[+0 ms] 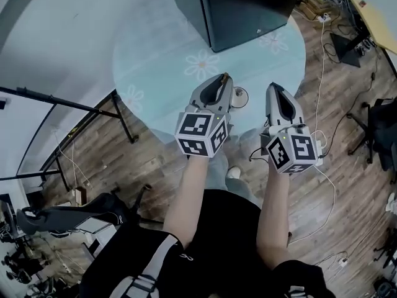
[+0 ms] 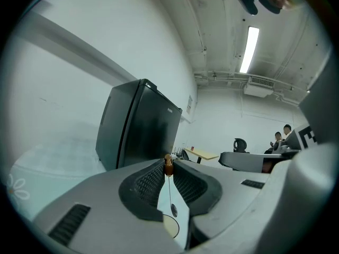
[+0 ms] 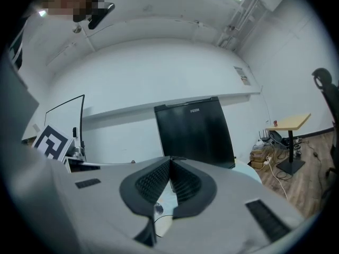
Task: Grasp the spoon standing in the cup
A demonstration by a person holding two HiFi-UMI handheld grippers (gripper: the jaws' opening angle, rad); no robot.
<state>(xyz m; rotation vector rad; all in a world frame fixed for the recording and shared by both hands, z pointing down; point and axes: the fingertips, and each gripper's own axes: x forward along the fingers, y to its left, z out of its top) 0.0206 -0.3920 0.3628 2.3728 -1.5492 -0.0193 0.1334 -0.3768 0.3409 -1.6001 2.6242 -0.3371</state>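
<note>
Fingers (image 2: 151, 183) of the left gripper (image 1: 223, 79) are clamped on the brown top end of the spoon (image 2: 168, 166), and its thin stem is seen hanging down between them to a small dark bowl. The right gripper (image 3: 169, 162) is held alongside, its fingers (image 3: 186, 183) pressed together at the tips with nothing pinched. Both are pointed toward the black cabinet (image 1: 242, 11), well short of it. A small white cup (image 1: 239, 96) is seen on the pale flowered surface (image 1: 167, 61), on the near side of the cabinet, under the gap between the two grippers. Whether the spoon is fully clear of the cup can't be told.
</note>
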